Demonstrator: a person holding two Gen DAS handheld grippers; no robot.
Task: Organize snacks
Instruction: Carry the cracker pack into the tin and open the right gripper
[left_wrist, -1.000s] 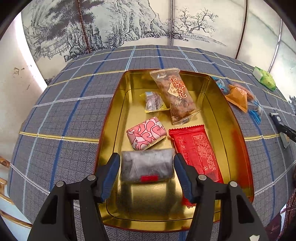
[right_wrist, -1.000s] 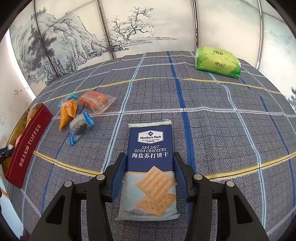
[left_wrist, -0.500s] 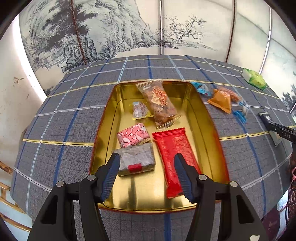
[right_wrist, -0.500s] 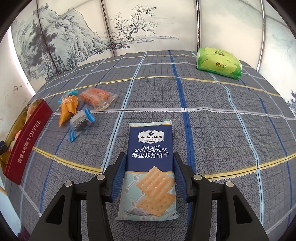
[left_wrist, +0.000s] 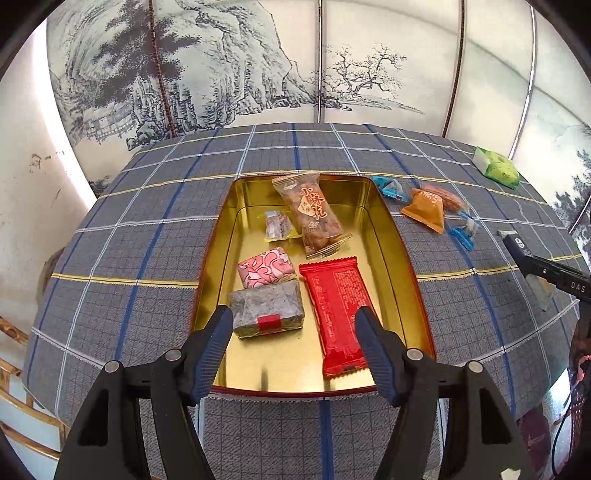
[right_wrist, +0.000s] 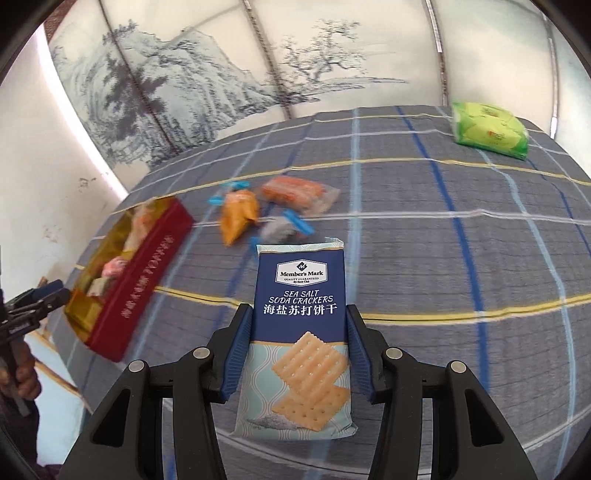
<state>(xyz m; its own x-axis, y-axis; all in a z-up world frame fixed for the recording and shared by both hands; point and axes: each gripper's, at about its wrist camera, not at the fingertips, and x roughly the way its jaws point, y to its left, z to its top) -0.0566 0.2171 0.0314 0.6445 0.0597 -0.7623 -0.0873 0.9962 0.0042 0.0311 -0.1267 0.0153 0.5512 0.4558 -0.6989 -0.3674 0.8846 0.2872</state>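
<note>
On the plaid tablecloth (left_wrist: 155, 236) sits a gold tin (left_wrist: 391, 236) with red outer walls, open at the top. The left gripper (left_wrist: 295, 343) hangs above the tin's near end with its jaws opening and nothing between the pads; the grey packet (left_wrist: 266, 308) with a red seal lies at about 11 o'clock from that gap, clear of both blue pads. Around the grey packet, the pink patterned packet (left_wrist: 266, 266) lies at 12 o'clock, touching it, and the long red packet (left_wrist: 338, 314) lies at 3 o'clock. Farther back in the tin, at its 12 o'clock end, lie a clear bag of brown snacks (left_wrist: 314, 214) and, just to its 9 o'clock side, a small clear-wrapped sweet (left_wrist: 279, 225).

Outside the tin, at its 2 o'clock, several small sweets rest on the cloth: an orange pyramid pouch (left_wrist: 424, 210) among blue-ended wrappers (left_wrist: 388, 186). A green pack (left_wrist: 496, 168) lies far back at the table's 1 o'clock corner.

The right gripper (right_wrist: 299, 347) pinches the blue soda cracker pack (right_wrist: 301, 332) by its long sides, both pads pressed on it, the pack's far end pointing to 12 o'clock. From that view the tin stands at 9 o'clock, blurred, and the left gripper shows at the frame's left edge with a hand (right_wrist: 20, 373) below it.
</note>
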